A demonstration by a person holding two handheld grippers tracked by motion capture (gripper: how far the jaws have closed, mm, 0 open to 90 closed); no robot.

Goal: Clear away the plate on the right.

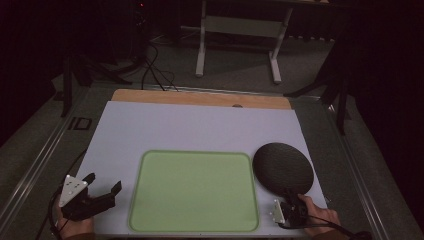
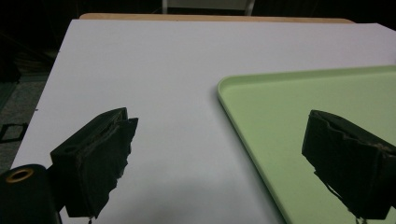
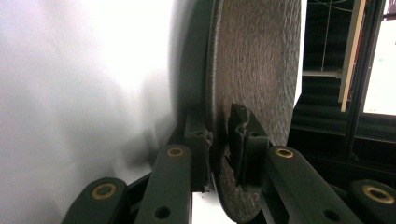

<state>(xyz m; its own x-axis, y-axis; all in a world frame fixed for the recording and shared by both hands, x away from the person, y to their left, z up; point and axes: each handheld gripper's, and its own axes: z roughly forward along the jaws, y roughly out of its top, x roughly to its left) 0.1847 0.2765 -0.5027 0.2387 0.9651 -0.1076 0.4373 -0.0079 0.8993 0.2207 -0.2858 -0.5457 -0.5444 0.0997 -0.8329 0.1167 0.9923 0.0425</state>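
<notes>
A white tabletop (image 1: 200,127) with a bare wooden strip along its far edge carries a pale green tray (image 1: 194,191) lying flat near the person's side, its surface bare. Just right of the tray sits a dark round mat (image 1: 283,167), rough-textured, its near rim clamped between the closed jaws of the right gripper (image 1: 290,201), which a hand (image 1: 320,220) holds at the tabletop's near right corner. The left gripper (image 1: 104,186) hovers off the tray's left edge, jaws spread wide apart with nothing between them
</notes>
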